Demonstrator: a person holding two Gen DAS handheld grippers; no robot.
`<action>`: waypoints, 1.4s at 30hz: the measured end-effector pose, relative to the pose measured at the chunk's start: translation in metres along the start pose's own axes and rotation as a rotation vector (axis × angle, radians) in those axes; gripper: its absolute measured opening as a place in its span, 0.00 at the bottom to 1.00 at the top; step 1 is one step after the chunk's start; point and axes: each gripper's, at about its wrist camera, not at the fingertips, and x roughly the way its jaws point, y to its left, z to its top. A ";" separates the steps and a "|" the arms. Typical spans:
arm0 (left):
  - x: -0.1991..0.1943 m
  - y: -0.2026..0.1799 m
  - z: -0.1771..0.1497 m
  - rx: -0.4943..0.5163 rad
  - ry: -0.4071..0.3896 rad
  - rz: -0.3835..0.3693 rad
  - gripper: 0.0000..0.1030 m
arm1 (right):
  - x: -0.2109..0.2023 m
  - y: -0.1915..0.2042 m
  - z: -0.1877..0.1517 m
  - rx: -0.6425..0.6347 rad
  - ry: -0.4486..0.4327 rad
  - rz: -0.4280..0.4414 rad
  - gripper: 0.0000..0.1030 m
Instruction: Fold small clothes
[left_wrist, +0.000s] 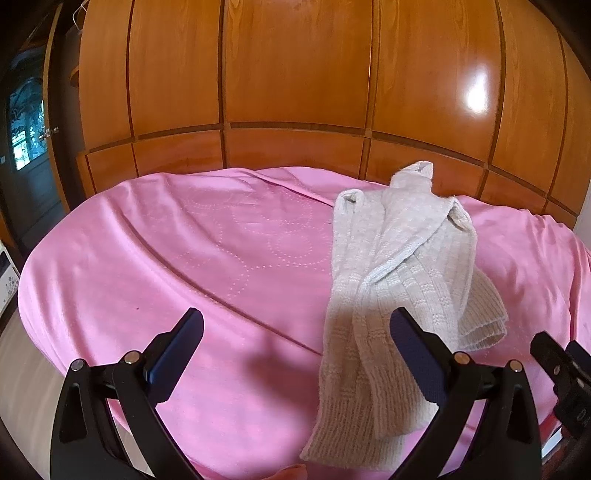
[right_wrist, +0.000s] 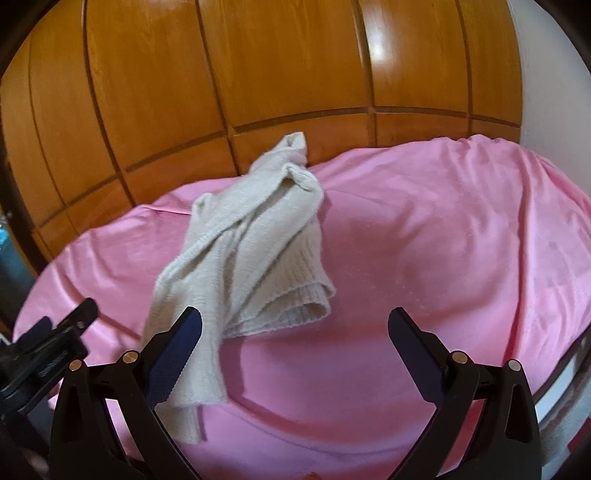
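Left-wrist view: the left gripper (left_wrist: 295, 332) filled the bottom of the frame with its jaws spread wide and nothing between them. Its left finger (left_wrist: 177, 350) stood over bare pink bedspread (left_wrist: 166, 258); its right finger (left_wrist: 417, 354) overlapped the lower part of the cream knit sweater (left_wrist: 399, 258), though whether it touched the fabric could not be told. The sweater lay crumpled on the right half of the frame, running from a raised bunch near the upper centre-right down to a ribbed hem at the bottom centre, with a second ribbed edge (left_wrist: 480, 325) turned out to the right. The right gripper (left_wrist: 561, 376) entered at the lower right edge, only partly in view. Wooden wardrobe panels (left_wrist: 295, 74) occupied the upper half of the frame, and a dark door (left_wrist: 26, 122) showed at the far left.

Right-wrist view: the right gripper (right_wrist: 295, 332) likewise had its jaws fully parted and held nothing. The sweater (right_wrist: 251, 243) lay left of centre, its long strip trailing down past the left finger (right_wrist: 173, 354) to the lower left; the right finger (right_wrist: 417, 350) stood over bare bedspread (right_wrist: 424, 240). The left gripper (right_wrist: 51, 339) appeared at the lower left edge, its opening not readable there. The wardrobe panels (right_wrist: 258, 74) filled the upper part of the frame.
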 end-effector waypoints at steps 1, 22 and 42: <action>0.000 0.000 0.000 0.003 -0.001 0.000 0.98 | 0.000 0.001 -0.002 -0.004 0.008 0.001 0.97; 0.004 0.002 0.003 -0.010 0.014 0.002 0.98 | 0.008 -0.008 0.004 0.040 0.053 0.031 0.97; 0.013 0.007 0.002 -0.021 0.031 0.006 0.98 | 0.012 -0.001 0.006 0.017 0.052 0.032 0.97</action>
